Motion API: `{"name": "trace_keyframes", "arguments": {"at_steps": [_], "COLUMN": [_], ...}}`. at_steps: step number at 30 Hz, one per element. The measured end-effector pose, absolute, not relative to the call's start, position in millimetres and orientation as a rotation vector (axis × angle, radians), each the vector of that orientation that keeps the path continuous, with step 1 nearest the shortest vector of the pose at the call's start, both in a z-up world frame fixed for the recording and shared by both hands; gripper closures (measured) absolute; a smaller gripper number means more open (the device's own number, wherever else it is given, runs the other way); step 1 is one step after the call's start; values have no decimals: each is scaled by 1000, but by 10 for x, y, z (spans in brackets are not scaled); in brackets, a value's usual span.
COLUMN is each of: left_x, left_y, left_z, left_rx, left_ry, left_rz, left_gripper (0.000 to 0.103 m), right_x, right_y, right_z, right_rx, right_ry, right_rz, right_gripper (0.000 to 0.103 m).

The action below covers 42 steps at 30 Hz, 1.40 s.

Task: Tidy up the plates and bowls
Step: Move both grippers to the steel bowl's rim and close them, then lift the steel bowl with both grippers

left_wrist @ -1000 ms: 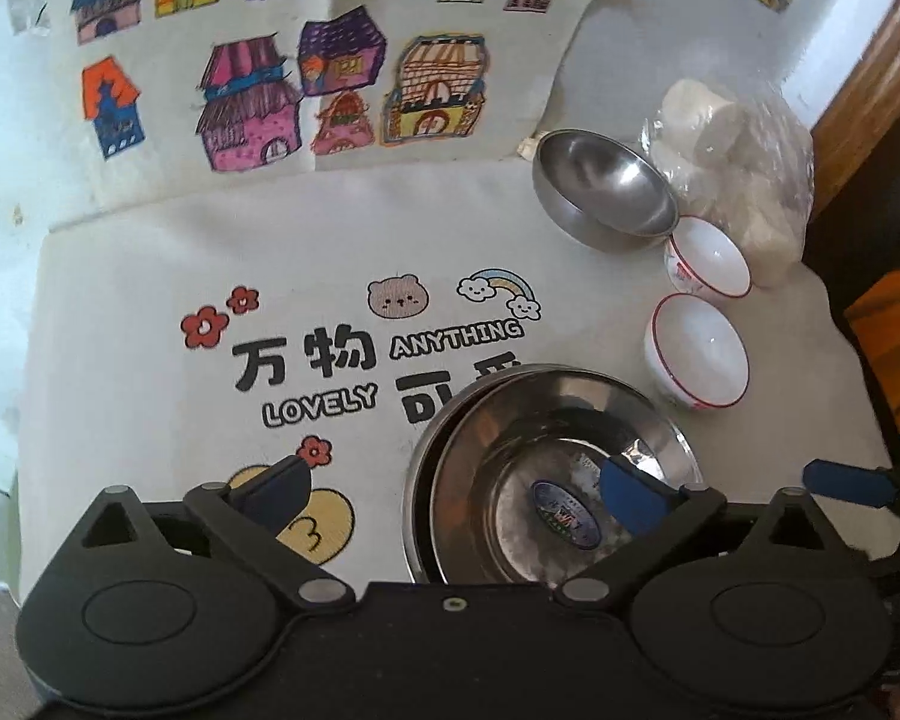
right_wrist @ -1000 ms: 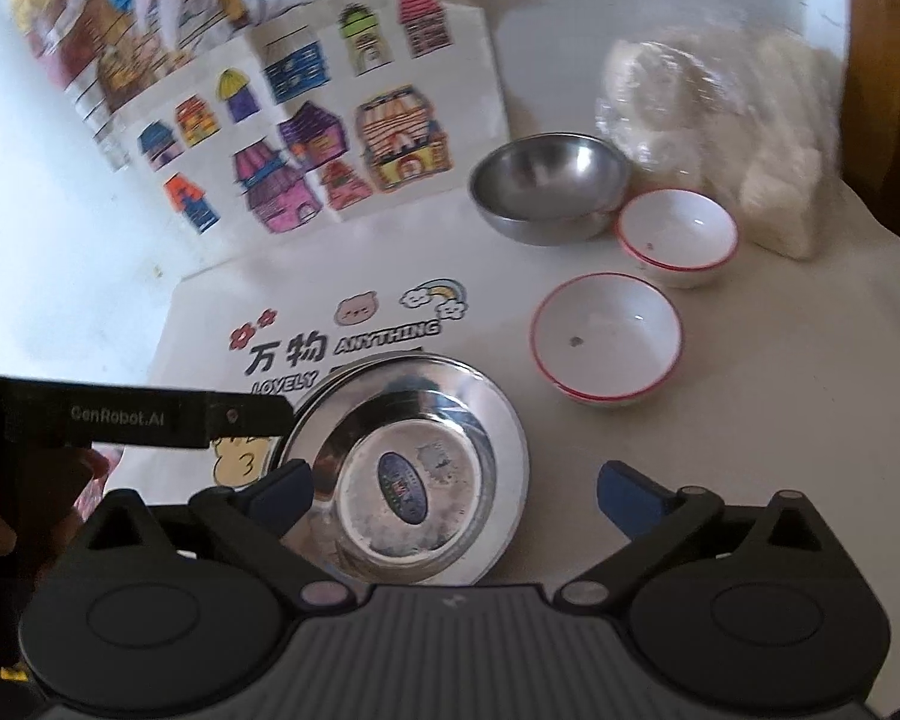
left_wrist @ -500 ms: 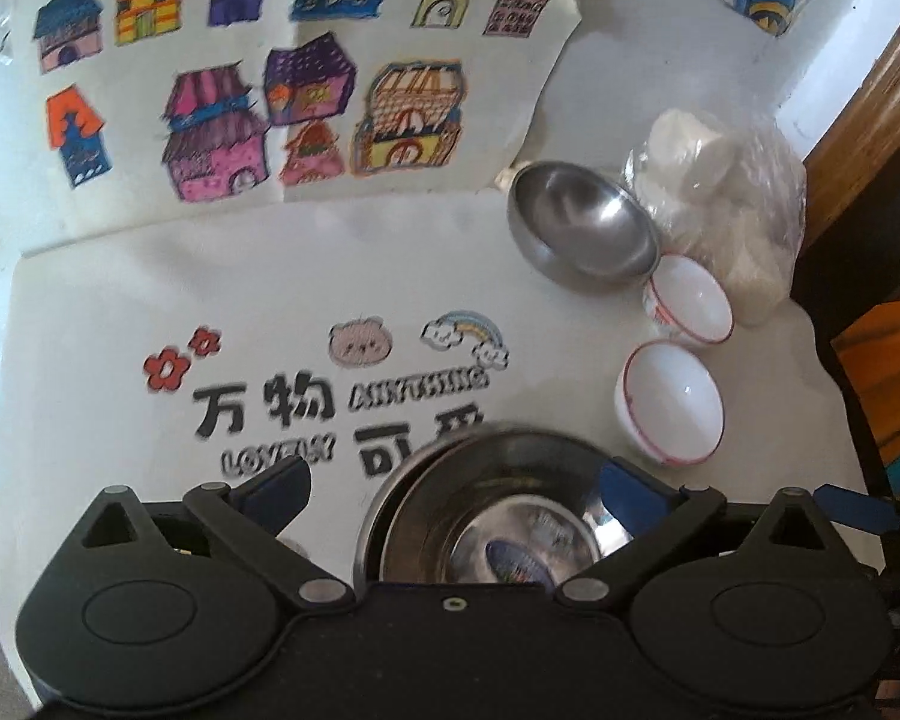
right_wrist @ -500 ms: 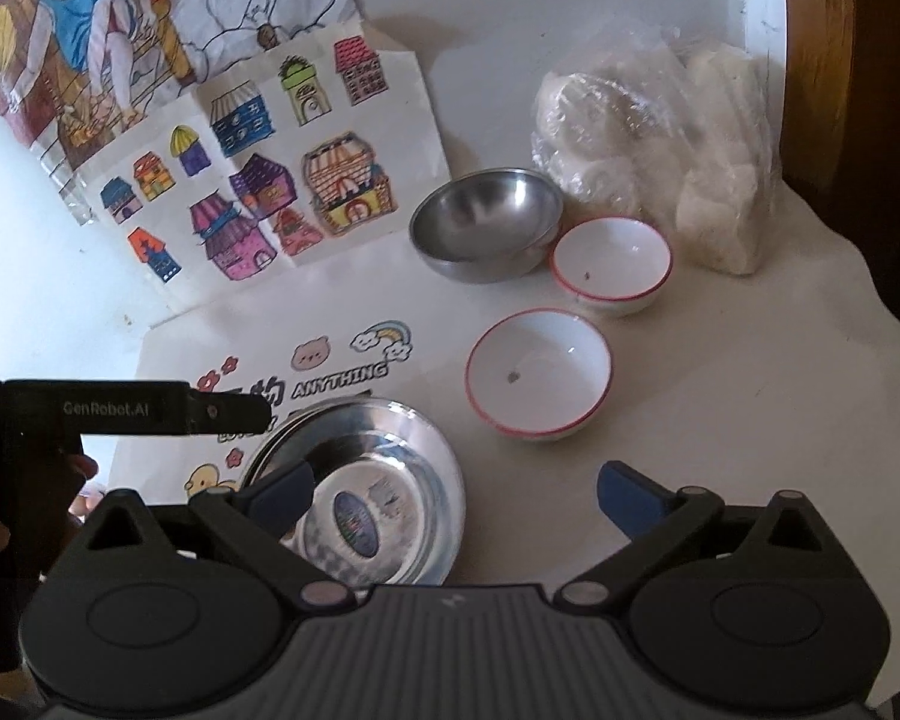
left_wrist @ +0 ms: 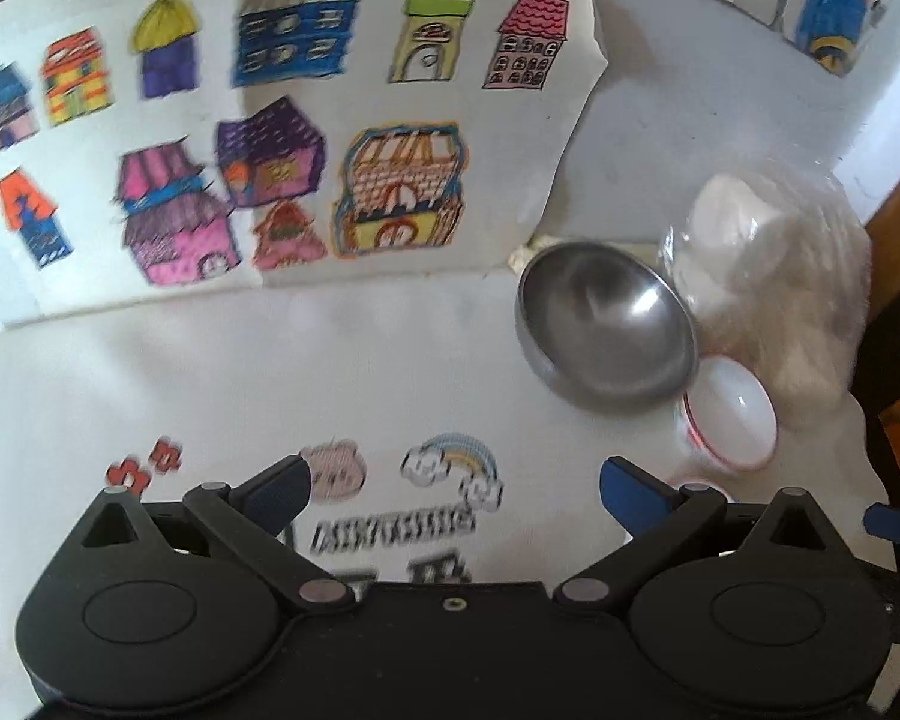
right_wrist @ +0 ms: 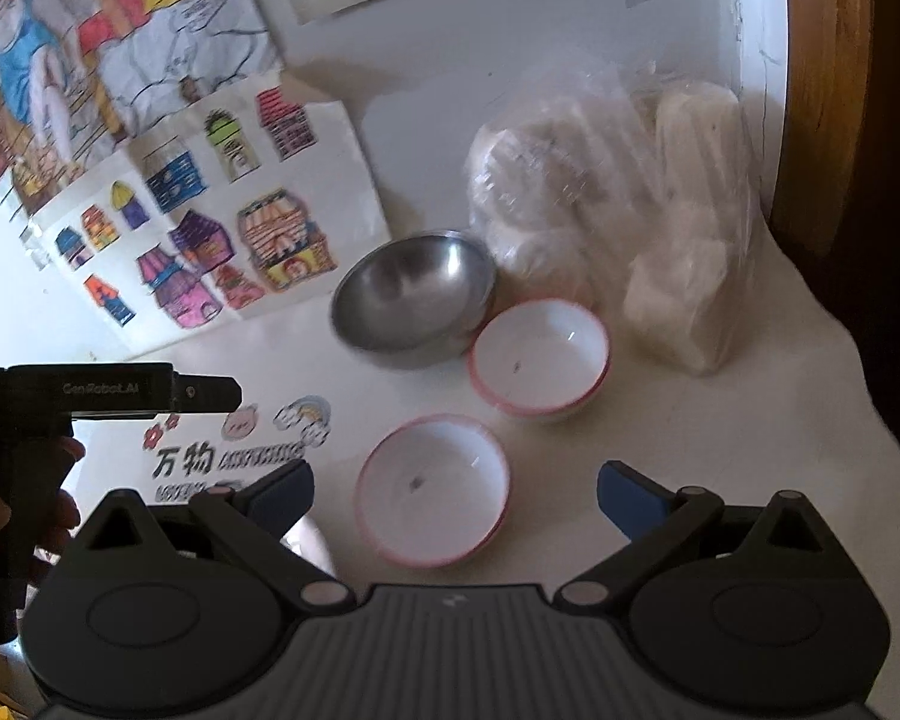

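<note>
Right claw [right_wrist: 455, 489] spread wide, empty, above the near white bowl [right_wrist: 432, 495]. Left claw [left_wrist: 456, 483] likewise wide, empty, over the printed cloth [left_wrist: 210, 372]. Second white bowl [right_wrist: 539, 355] touches steel bowl [right_wrist: 413, 295] on the worktop [right_wrist: 720, 438].

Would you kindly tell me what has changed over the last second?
Both open grippers, left gripper and right gripper, moved forward past the steel plates, now out of view; the right one nears the closer white bowl. Nothing was grasped. The steel bowl and farther white bowl stayed put.
</note>
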State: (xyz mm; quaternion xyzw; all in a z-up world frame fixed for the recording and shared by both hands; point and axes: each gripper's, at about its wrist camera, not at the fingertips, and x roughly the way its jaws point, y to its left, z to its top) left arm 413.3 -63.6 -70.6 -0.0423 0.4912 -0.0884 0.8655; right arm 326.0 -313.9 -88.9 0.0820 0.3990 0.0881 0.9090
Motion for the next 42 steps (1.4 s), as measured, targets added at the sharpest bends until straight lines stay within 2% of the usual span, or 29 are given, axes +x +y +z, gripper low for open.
{"name": "trace_keyframes", "arguments": {"at_steps": [2, 7, 9, 19, 25, 28, 31, 33, 37, 38, 42], "left_x": [4281, 4603, 4709, 5019, 5112, 5135, 5145, 5155, 5165, 5165, 5142], "left_y": [-738, -921, -958, -1024, -1047, -1078, -1131, -1174, -1234, -1246, -1303], "left_z": [-725, -783, -820, -969, -1060, -1104, -1136, -1163, -1206, -1215, -1239], "left_rx": [-75, -33, -22, -33, -88, -127, -151, -160, -188, -197, -199], "left_ry": [1029, 1016, 1019, 1061, 1083, 1095, 1107, 1117, 1133, 1139, 1143], "left_rz": [-184, -171, -163, -112, -115, -123, -135, -136, -129, -127, -104], "left_gripper": [1, 1, 1, 3, 19, 27, 41, 55, 69, 76, 85], "right_x": [3389, 3745, 3911, 4450, 4635, 4715, 4773, 4804, 4839, 4846, 4873], "right_y": [-3219, -3305, -3325, -3239, -3204, -3175, -3172, -3166, -3152, -3150, -3137], "right_z": [-878, -862, -886, -1085, -1195, -1236, -1272, -1295, -1313, -1320, -1335], "right_rx": [163, 148, 147, 145, 111, 104, 102, 103, 98, 98, 96], "right_ry": [819, 807, 803, 824, 840, 847, 855, 861, 866, 869, 880], "right_rz": [203, 271, 293, 368, 368, 372, 376, 380, 389, 391, 401], "right_gripper": [2, 12, 13, 33, 44, 47, 50, 53, 63, 65, 67]}}
